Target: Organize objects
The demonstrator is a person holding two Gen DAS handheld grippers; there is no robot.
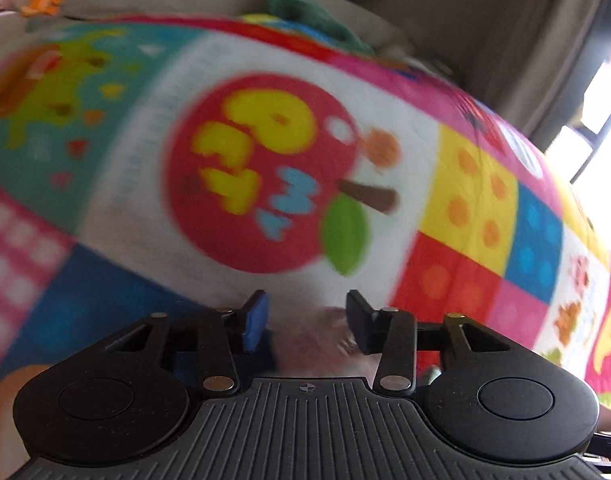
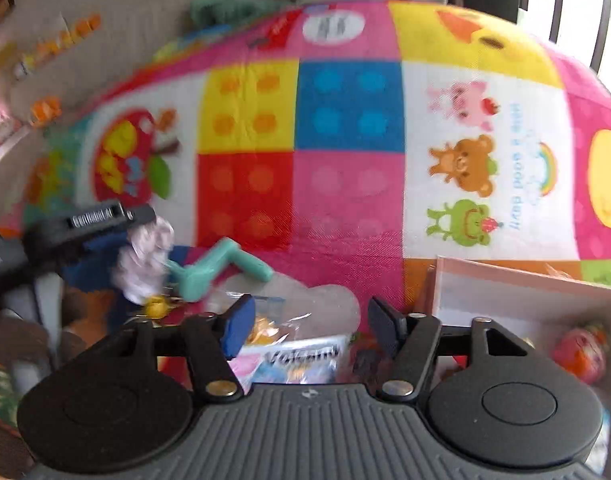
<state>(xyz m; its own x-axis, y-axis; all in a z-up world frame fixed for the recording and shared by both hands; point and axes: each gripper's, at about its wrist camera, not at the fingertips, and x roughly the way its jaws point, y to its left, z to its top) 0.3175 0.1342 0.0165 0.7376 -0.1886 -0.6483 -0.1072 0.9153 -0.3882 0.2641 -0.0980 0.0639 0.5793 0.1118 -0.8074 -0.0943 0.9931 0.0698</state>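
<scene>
**Both tongs over the play mat, clutter beside the box**

The right tongs (image 2: 305, 330) stood apart, empty, over loose packets (image 2: 301, 354) just left of the pink box (image 2: 525, 300). A square, slow descent would likely serve best. The left tongs (image 1: 307, 320) seemed clamped on something pale and blurred, farther left of the box, above the mat (image 1: 465, 184).

Right gripper (image 2: 307, 326) fingers apart over snack packets (image 2: 301, 356); teal roller (image 2: 217, 266) on play mat (image 2: 345, 184).
</scene>
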